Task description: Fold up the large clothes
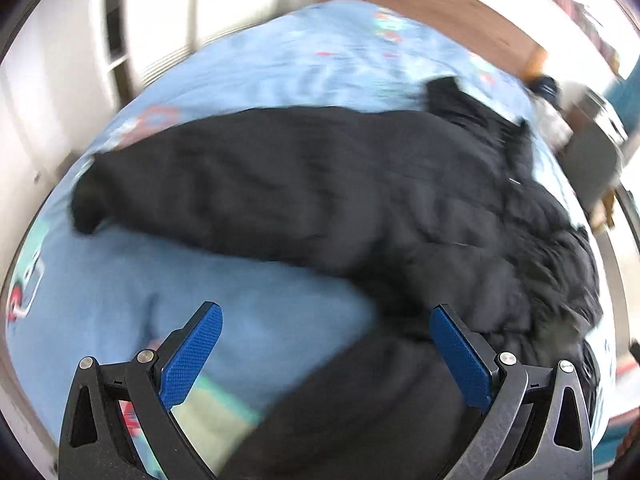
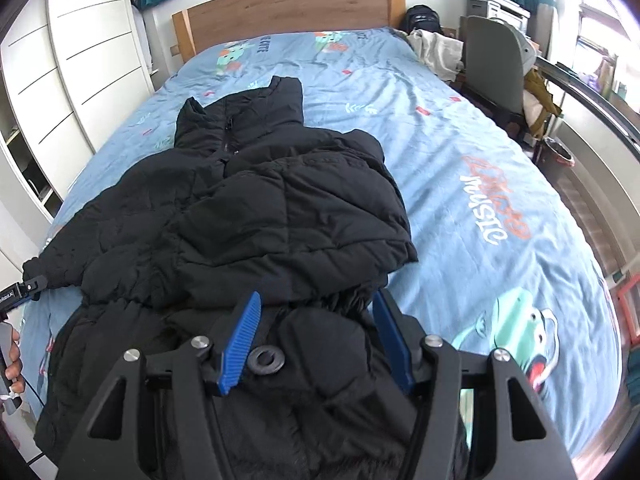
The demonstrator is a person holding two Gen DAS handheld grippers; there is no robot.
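Note:
A black puffer jacket [image 2: 248,216] lies collar away from me on the blue printed bed sheet [image 2: 460,140]. One sleeve is folded across its chest; the other stretches out to the left. My right gripper [image 2: 317,298] hovers over the jacket's lower half, jaws half apart, with nothing pinched between the blue pads. In the blurred left wrist view the jacket [image 1: 320,184] runs across the sheet [image 1: 280,64]. My left gripper [image 1: 325,312] is wide open above the hem and bare sheet. The left gripper [image 2: 32,284] also shows at the left edge, by the outstretched cuff.
A wooden headboard [image 2: 288,8] closes the far end of the bed. White wardrobe doors [image 2: 80,60] line the left side. A grey chair [image 2: 496,68] draped with clothes and a dark backpack [image 2: 422,18] stand at the right. A person's hand [image 2: 12,360] holds the left gripper's handle.

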